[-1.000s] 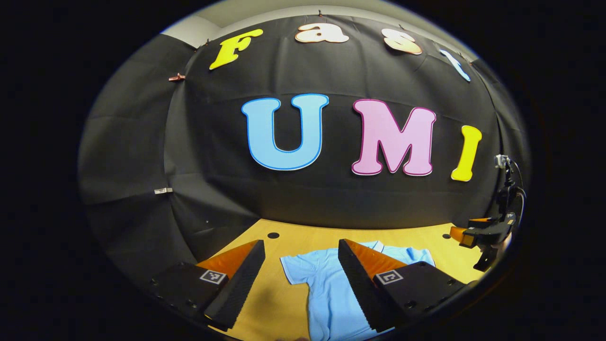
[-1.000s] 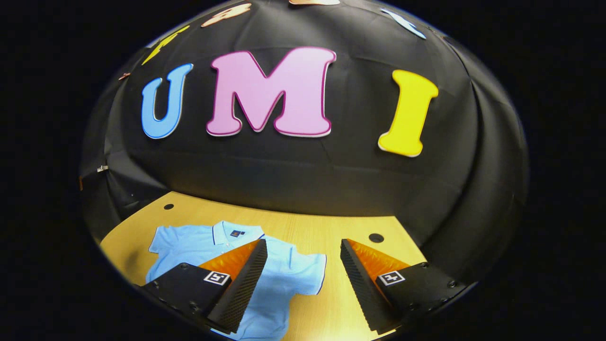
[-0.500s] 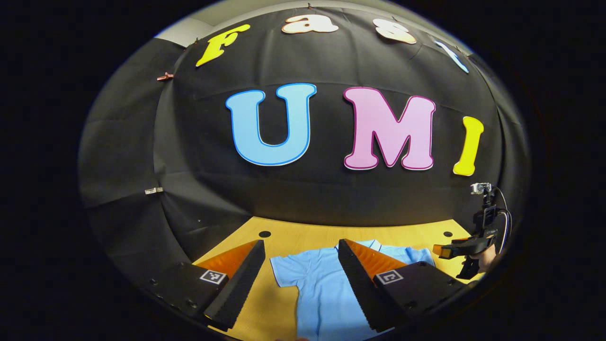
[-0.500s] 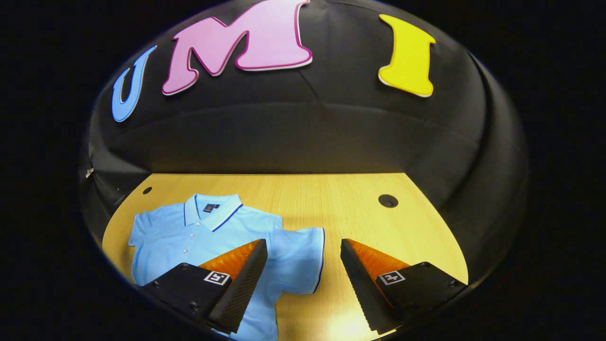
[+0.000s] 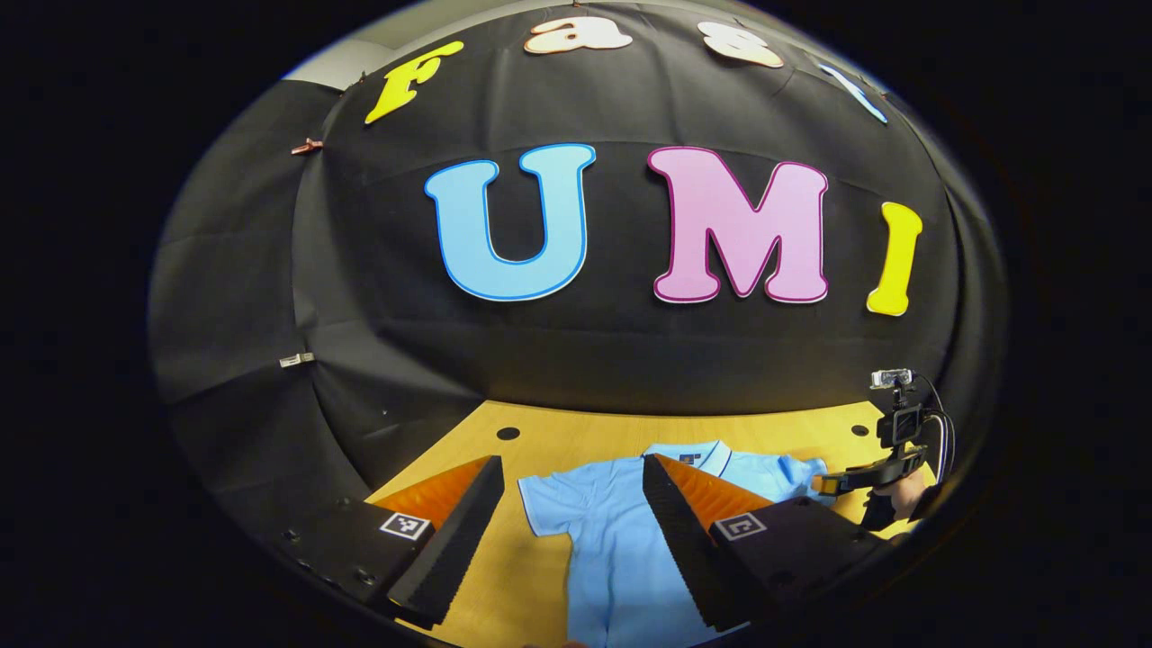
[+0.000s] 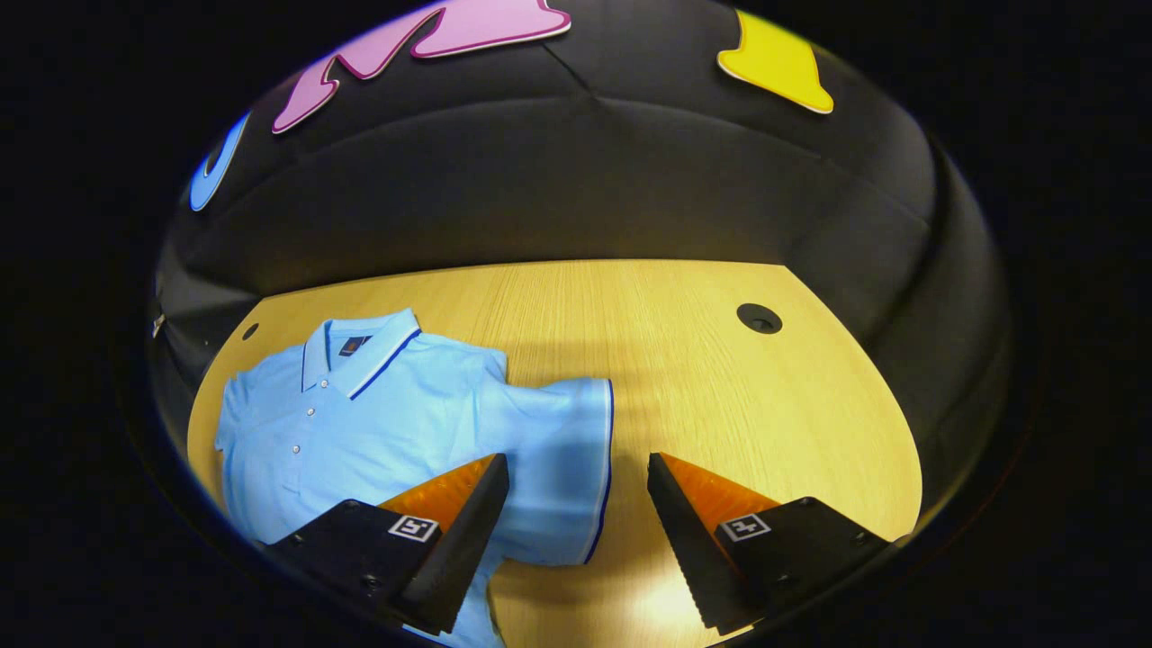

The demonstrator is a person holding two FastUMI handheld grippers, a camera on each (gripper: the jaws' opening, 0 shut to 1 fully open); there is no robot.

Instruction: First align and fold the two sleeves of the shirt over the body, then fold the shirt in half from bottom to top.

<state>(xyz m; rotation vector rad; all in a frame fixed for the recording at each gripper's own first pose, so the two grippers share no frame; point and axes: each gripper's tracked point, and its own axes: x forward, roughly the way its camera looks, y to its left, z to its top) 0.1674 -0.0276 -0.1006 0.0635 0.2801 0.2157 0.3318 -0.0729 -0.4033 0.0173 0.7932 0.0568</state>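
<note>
A light blue polo shirt (image 6: pixel 378 414) with a dark-trimmed collar lies flat and face up on the wooden table (image 6: pixel 720 396). Its right sleeve (image 6: pixel 562 468) spreads out toward my right gripper (image 6: pixel 576 477), which hangs open just above the sleeve's edge, one finger over the cloth and one over bare wood. In the left gripper view the shirt (image 5: pixel 612 540) lies below my open left gripper (image 5: pixel 571 481), whose fingers straddle the left sleeve (image 5: pixel 549 499) and shoulder. The right gripper (image 5: pixel 832 486), held by a hand, shows farther off by the other sleeve.
Black cloth walls close the table at the back and sides. Round dark holes sit in the tabletop near the far corners (image 6: pixel 759 317) (image 5: pixel 508 433). Bare wood stretches to the right of the shirt in the right gripper view.
The right gripper has tipped down and come closer to the right sleeve, so the shirt looks larger. The left gripper has dropped slightly toward the left sleeve. Both stay open.
</note>
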